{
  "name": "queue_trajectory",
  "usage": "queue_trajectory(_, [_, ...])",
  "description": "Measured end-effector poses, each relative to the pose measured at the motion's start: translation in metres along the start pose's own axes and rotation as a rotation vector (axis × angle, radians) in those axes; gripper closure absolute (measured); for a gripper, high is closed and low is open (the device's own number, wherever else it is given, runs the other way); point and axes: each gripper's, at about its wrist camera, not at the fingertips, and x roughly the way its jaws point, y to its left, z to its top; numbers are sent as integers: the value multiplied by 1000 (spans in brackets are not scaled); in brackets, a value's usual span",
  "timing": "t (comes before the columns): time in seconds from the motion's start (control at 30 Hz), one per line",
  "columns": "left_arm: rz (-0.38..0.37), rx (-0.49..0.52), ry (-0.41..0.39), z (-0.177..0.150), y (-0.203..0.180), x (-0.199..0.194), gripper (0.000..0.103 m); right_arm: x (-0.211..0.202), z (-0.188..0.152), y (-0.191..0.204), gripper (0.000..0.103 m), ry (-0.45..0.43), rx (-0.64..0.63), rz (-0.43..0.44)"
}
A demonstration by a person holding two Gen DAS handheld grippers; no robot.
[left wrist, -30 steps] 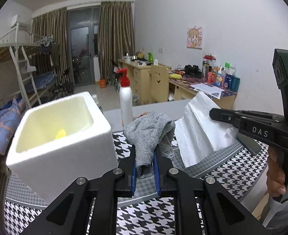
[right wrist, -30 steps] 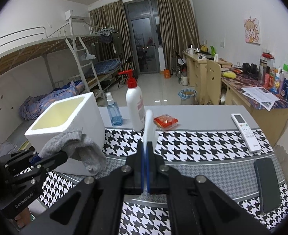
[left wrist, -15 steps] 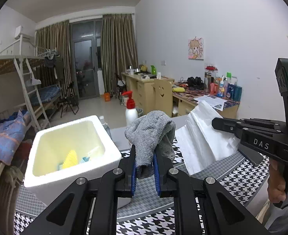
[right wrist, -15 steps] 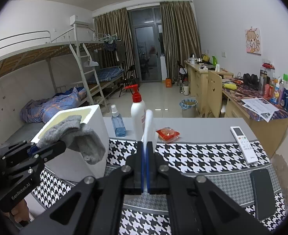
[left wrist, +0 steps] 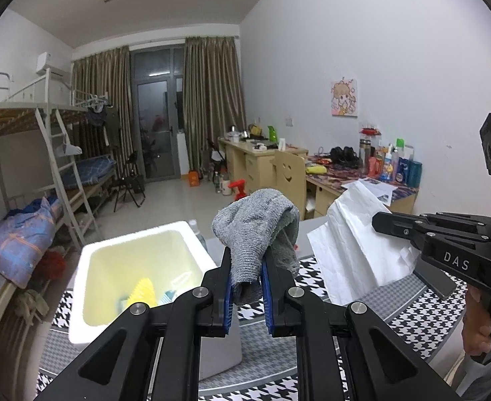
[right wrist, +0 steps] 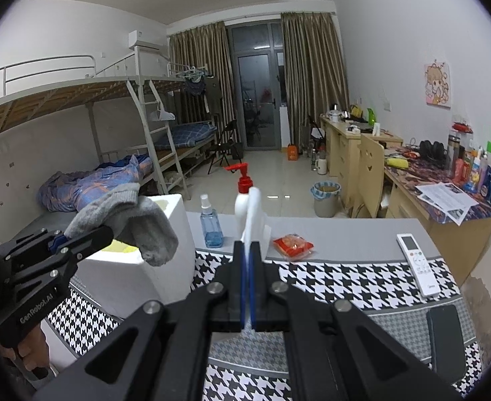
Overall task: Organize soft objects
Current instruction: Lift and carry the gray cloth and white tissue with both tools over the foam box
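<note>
The left gripper (left wrist: 247, 295) has its blue-padded jaws closed on the lower end of a limp grey knitted sock (left wrist: 257, 234), most of which flops over above the pinch. Just ahead of it and to its left sits the white foam box (left wrist: 88, 304) with a pale yellow inside, open at the top. The right gripper (right wrist: 247, 257) is clamped flat on a thin white tissue sheet (left wrist: 352, 250), which stands up past its fingertips.

The risk, as I judge it, lies in the release: the sock hangs near the box's near-right rim, not over the middle, so letting go here could drape it across the wall or drop it onto the black-and-white houndstooth tablecloth (right wrist: 345, 274). The tissue is flimsy and could tear or slip if swung quickly. Beyond the right gripper, a red-pump white bottle (right wrist: 242, 197) and a blue spray bottle (right wrist: 212, 224) could be knocked over.
</note>
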Motion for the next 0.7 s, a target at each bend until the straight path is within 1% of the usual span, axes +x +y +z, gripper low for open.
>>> queue_trajectory(0.43, [53,-26,-30,12,22,-4,88,4,14,18,99,-30,-40,35])
queue_trajectory(0.7, [111,-47,-37,12,38,-7,88,13,24,33,99,-35,-68,70])
